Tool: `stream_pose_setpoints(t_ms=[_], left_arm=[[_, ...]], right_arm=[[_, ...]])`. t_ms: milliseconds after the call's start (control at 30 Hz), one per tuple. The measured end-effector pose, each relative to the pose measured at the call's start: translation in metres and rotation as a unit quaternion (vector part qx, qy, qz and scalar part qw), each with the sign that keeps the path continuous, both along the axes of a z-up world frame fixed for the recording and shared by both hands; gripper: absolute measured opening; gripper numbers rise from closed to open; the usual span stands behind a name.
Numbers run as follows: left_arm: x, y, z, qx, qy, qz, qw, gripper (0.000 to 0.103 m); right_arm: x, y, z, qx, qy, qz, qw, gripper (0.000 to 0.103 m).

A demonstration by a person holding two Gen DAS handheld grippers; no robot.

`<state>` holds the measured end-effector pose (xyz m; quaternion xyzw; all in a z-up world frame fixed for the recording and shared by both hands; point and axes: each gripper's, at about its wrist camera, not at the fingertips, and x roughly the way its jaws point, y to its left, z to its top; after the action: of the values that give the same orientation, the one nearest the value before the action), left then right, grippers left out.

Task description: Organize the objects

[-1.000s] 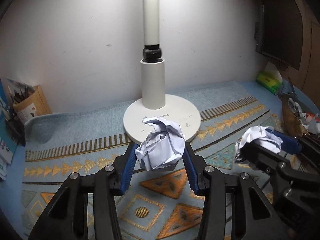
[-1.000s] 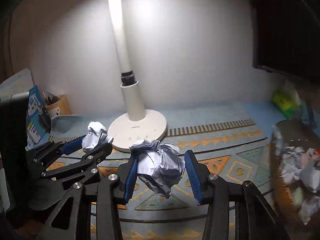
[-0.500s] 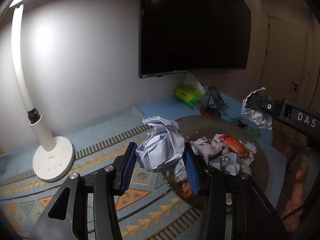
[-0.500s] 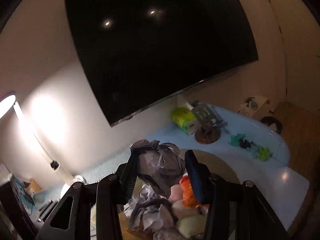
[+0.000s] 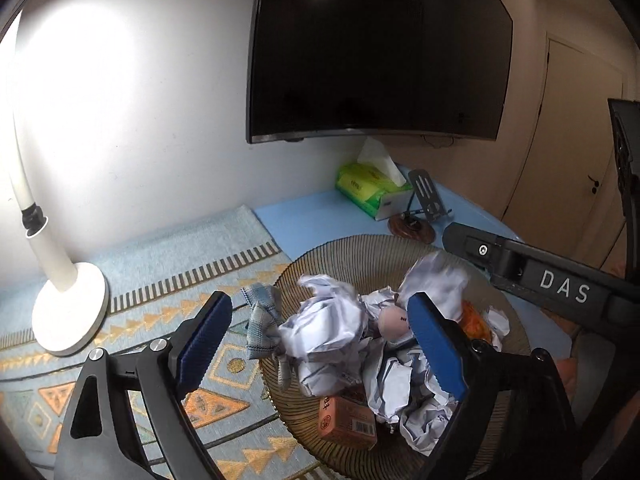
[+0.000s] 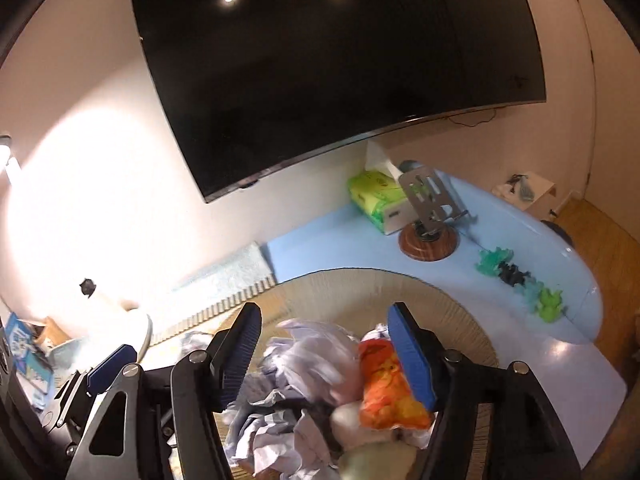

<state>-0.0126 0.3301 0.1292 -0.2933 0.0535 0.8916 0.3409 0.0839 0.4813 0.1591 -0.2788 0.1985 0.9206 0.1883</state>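
My left gripper [image 5: 320, 344] hangs over the round woven basket [image 5: 352, 248], its jaws opening wide. A crumpled white paper ball [image 5: 324, 332] lies loose between and below its blue pads, on the pile in the basket. My right gripper [image 6: 326, 354] is also above the basket [image 6: 360, 276], jaws opening. A blurred paper ball [image 6: 316, 356] drops between its pads without touching them. In the left wrist view that ball [image 5: 436, 276] shows blurred under the right gripper's black finger. The pile holds several paper balls, an orange packet [image 6: 384, 392] and a small box [image 5: 346, 420].
A white lamp base [image 5: 68, 312] stands left on the patterned mat [image 5: 208, 396]. A dark monitor [image 5: 376, 48] hangs on the wall. Behind the basket are a green tissue pack [image 5: 368, 188] and a phone stand [image 5: 424, 200]. Small toy figures [image 6: 516, 276] line the blue table's edge.
Both grippers swung from the lamp over to the basket with a paper ball each. Since half a second ago both jaws have opened and the balls have come free.
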Motion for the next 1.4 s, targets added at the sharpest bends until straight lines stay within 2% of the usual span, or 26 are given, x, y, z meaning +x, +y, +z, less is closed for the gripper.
stream_pose_setpoints(t_ms=[167,267,467,567,600,667,767,867,933,1100,1333,1400], left_arm=[[0.010,-0.031,0.007,0.017,-0.002,0.000,0.9998,0.089],[0.022,-0.067,0.008,0.038,0.001,0.021,0.9991,0.089],[0.050,-0.157,0.012,0.050,0.018,0.087,0.9948,0.089],[0.061,-0.213,0.011,0.069,0.019,0.143,0.9872,0.093],[0.064,-0.231,0.010,0.066,0.020,0.162,0.9844,0.093],[0.070,-0.263,0.009,0.051,0.030,0.194,0.9793,0.093],[0.079,-0.310,0.001,0.027,0.038,0.247,0.9678,0.093],[0.077,-0.343,-0.020,0.010,0.014,0.291,0.9567,0.093],[0.077,-0.362,-0.033,0.007,-0.006,0.307,0.9516,0.093],[0.071,-0.377,-0.060,-0.017,-0.024,0.323,0.9459,0.093],[0.050,-0.357,-0.084,-0.064,-0.045,0.315,0.9458,0.093],[0.045,-0.352,-0.089,-0.061,-0.057,0.305,0.9486,0.093]], right_arm=[[0.012,-0.009,0.003,-0.015,0.010,0.016,1.000,0.064],[0.016,-0.027,0.007,-0.013,0.012,0.043,0.999,0.068],[0.025,-0.100,0.016,-0.003,0.029,0.116,0.993,0.068],[0.025,-0.145,0.012,0.003,0.024,0.159,0.987,0.068],[0.024,-0.162,0.009,0.014,0.020,0.171,0.985,0.069],[0.019,-0.198,-0.001,0.038,0.006,0.192,0.981,0.077],[0.010,-0.246,-0.026,0.045,-0.012,0.223,0.974,0.077],[-0.005,-0.283,-0.055,0.025,-0.043,0.257,0.965,0.077],[-0.014,-0.302,-0.072,0.036,-0.063,0.266,0.961,0.077],[-0.033,-0.333,-0.103,0.049,-0.094,0.276,0.955,0.077],[-0.050,-0.332,-0.129,0.059,-0.137,0.254,0.955,0.077],[-0.052,-0.329,-0.131,0.065,-0.144,0.249,0.955,0.077]])
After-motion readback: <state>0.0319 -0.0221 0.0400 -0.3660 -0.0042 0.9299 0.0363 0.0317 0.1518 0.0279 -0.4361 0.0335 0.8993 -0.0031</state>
